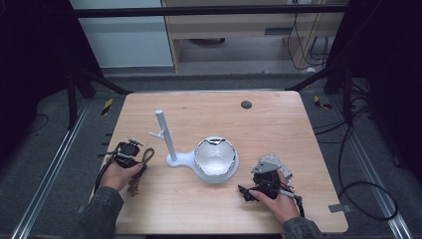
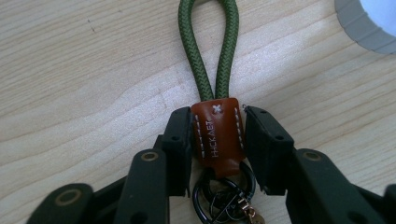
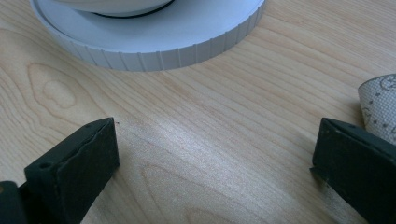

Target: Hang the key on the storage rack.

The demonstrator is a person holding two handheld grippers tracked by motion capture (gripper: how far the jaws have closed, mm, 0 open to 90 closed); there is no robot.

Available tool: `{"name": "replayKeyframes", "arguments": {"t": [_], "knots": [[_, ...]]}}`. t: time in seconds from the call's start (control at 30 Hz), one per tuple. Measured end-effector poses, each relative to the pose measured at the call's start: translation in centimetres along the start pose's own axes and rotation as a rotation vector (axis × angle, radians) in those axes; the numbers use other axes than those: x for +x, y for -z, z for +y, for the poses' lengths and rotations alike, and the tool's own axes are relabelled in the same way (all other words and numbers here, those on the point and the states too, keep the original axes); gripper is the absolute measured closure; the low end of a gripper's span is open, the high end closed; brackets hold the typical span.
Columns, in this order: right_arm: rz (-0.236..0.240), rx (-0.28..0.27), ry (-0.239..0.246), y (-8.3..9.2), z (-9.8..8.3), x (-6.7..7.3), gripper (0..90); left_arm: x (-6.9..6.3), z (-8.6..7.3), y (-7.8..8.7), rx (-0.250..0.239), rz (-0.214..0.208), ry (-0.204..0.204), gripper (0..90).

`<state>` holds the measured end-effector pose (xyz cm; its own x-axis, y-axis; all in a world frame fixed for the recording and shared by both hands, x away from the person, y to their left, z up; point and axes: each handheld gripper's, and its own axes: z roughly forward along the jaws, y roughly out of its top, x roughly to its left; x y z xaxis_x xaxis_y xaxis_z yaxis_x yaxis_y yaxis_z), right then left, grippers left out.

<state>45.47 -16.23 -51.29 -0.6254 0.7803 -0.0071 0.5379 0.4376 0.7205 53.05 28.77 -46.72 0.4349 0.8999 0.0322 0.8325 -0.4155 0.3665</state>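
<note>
High view: keychain (image 1: 145, 160) lies left of white stand (image 1: 171, 149); left gripper (image 1: 130, 151) on it, right gripper (image 1: 263, 180) right of the stand.
Left gripper view: jaws clamp keychain's brown tab (image 2: 217, 135).
Right gripper view: jaws wide apart, nothing btwn, near stand's base (image 3: 154, 42).

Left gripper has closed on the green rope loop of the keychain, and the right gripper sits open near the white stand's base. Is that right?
Not quite. In the left gripper view, the left gripper is closed on the brown leather tab of the keychain, not on the green rope loop, which extends free beyond the jaws. The right gripper does sit open near the white stand's base.
</note>
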Motion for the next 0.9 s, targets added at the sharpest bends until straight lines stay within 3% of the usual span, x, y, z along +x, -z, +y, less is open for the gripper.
{"name": "replayKeyframes", "arguments": {"t": [0.3, 0.5, 0.9], "knots": [[0.001, 0.001, -0.003, 0.0, 0.0, 0.0, 0.5, 0.0, -1.4, 1.6, -0.107, -0.012, -0.003, 65.6], [0.002, -0.001, -0.002, 0.0, 0.0, 0.0, 0.4, -0.2, -3.2, 3.9, -0.255, -0.017, 0.008, 65.6], [0.004, 0.0, -0.004, 0.0, 0.0, 0.0, 0.3, -1.4, -6.4, 7.9, -0.459, -0.002, -0.019, 65.9]]}}
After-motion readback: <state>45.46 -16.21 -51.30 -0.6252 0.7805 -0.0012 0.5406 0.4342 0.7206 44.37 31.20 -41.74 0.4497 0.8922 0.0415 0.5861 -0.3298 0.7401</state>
